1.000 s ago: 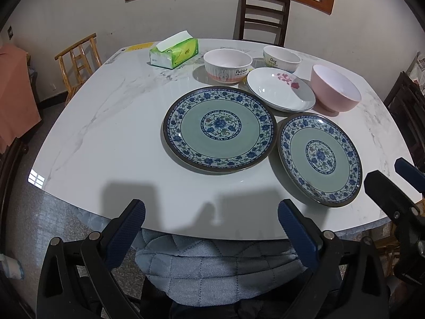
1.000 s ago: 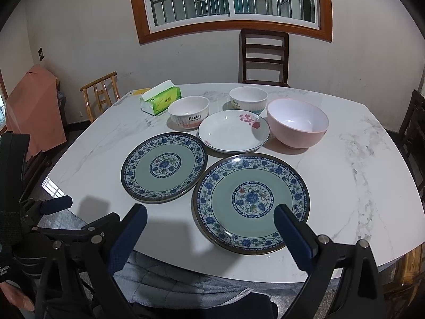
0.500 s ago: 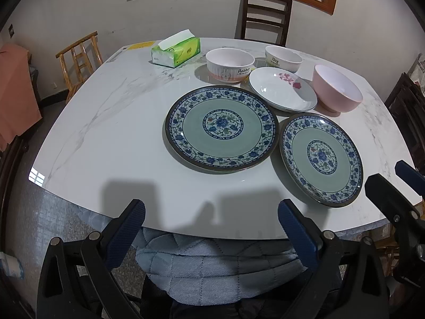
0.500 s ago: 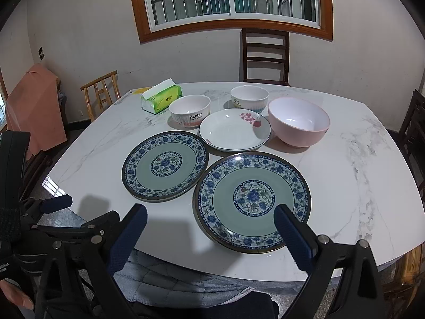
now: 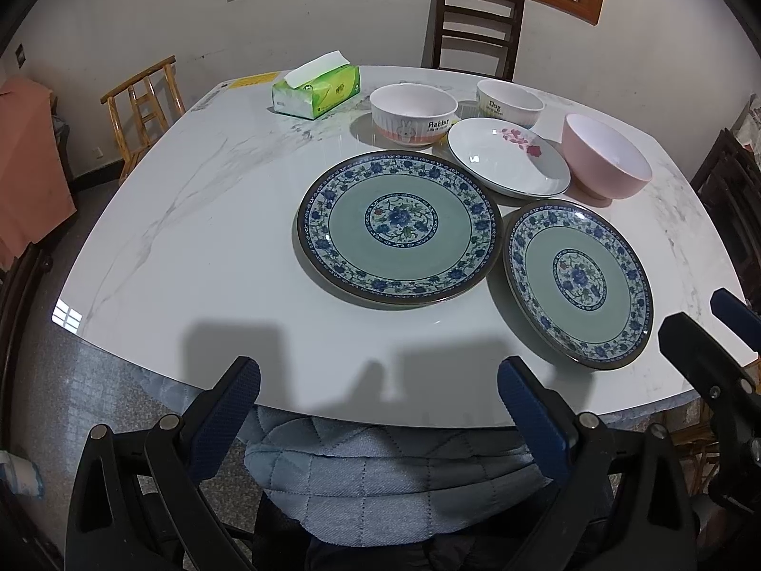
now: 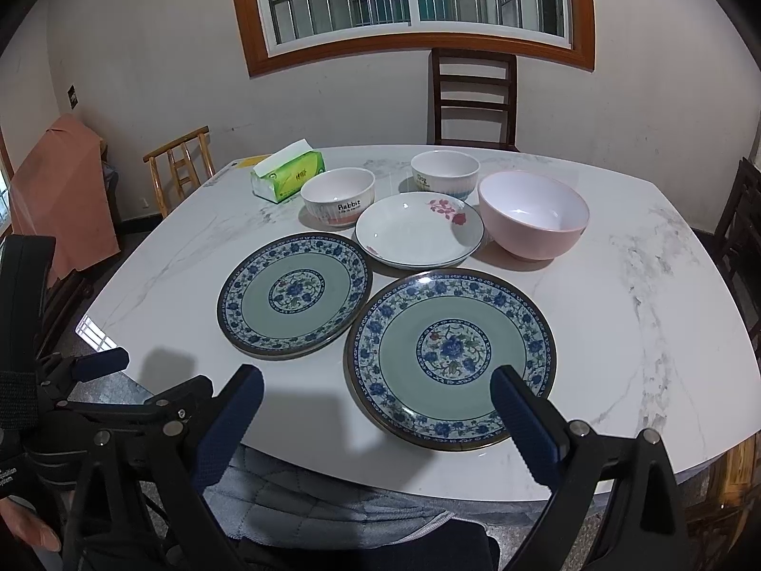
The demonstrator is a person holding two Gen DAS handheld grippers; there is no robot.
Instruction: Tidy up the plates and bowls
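Marble table (image 6: 618, 314) in front of you carries two blue plates (image 6: 294, 294) (image 6: 451, 354), a white plate (image 6: 418, 231) and three bowls (image 6: 532, 214). Your left gripper (image 5: 378, 404) and right gripper (image 6: 375, 402) hang at its near edge, jaws apart, empty.

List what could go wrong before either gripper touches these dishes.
1. The right blue-patterned plate lies flat near the table edge; a finger sliding under its rim could push it off.
2. The two patterned plates sit nearly rim to rim, and the white flower plate crowds the pink bowl; lifting one may knock its neighbour.
3. Both the left gripper and the right gripper are open and close together; they could collide.
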